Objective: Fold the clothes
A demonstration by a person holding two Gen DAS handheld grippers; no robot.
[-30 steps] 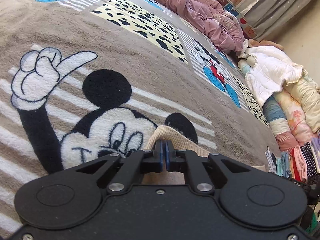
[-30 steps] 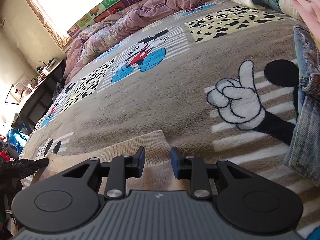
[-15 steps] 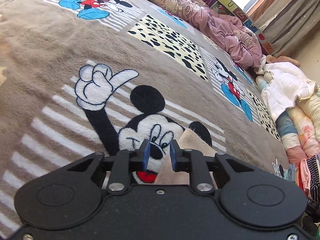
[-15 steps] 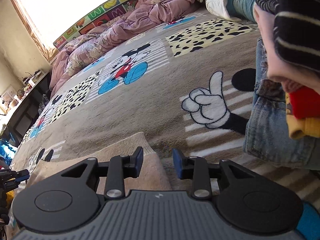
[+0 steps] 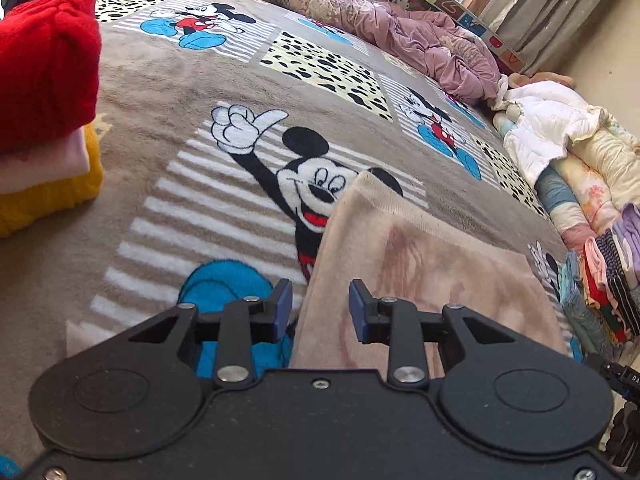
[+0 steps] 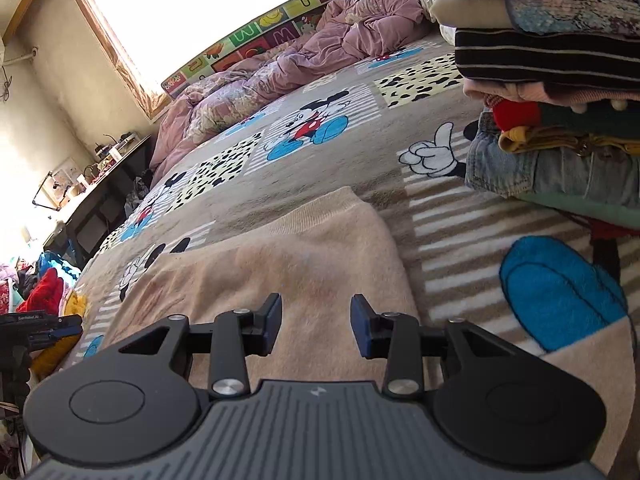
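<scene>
A beige knit garment (image 5: 424,264) lies flat on the Mickey Mouse blanket (image 5: 200,92), its far edge folded over. My left gripper (image 5: 320,308) hovers over the garment's left edge, its jaws opening, and nothing is pinched between the blue pads. In the right wrist view the same beige garment (image 6: 288,268) spreads below my right gripper (image 6: 316,324), whose jaws are also opening and grip nothing. The left gripper's tip (image 6: 60,326) shows at the far left of that view.
A stack of folded red, pink and yellow knits (image 5: 44,112) sits at the left. A tall pile of folded clothes (image 6: 560,120) with jeans at its base stands at the right. A crumpled pink quilt (image 5: 380,28) and a white jacket (image 5: 548,124) lie at the bed's far side.
The left gripper, shut on the garment's edge a second ago, has let go and opened. Both grippers drew back and rose, so more of the garment shows. The right jaws widened a little.
</scene>
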